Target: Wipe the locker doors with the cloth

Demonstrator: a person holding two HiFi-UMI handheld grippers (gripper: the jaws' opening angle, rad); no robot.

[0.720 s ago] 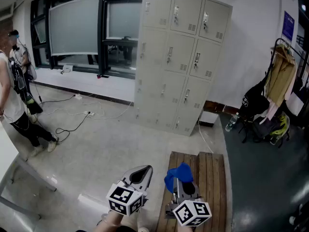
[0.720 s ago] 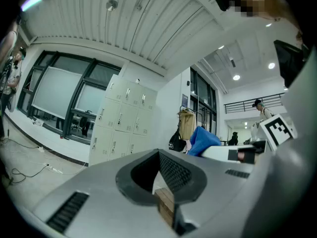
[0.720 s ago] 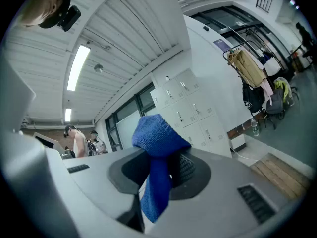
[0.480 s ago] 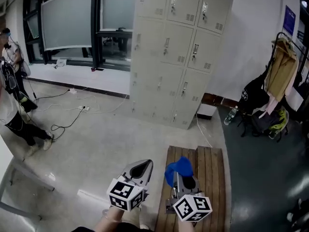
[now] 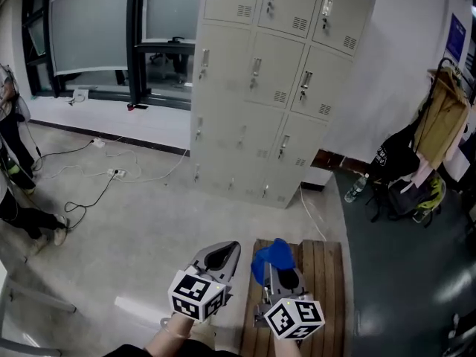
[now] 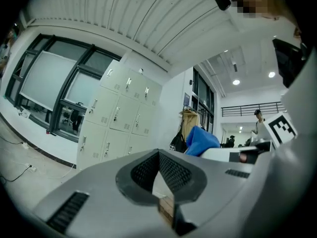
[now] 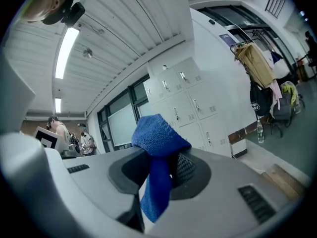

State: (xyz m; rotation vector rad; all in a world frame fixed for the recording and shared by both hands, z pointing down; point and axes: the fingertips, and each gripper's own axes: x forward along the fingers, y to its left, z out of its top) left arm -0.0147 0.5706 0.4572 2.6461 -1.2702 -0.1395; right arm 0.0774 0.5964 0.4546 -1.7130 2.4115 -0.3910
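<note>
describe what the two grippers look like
The left gripper and right gripper have smooth light grey bodies tapering to a point, with dark ribbed pads inside and slotted vents on top. Each carries a white cube with black square markers at the back.
</note>
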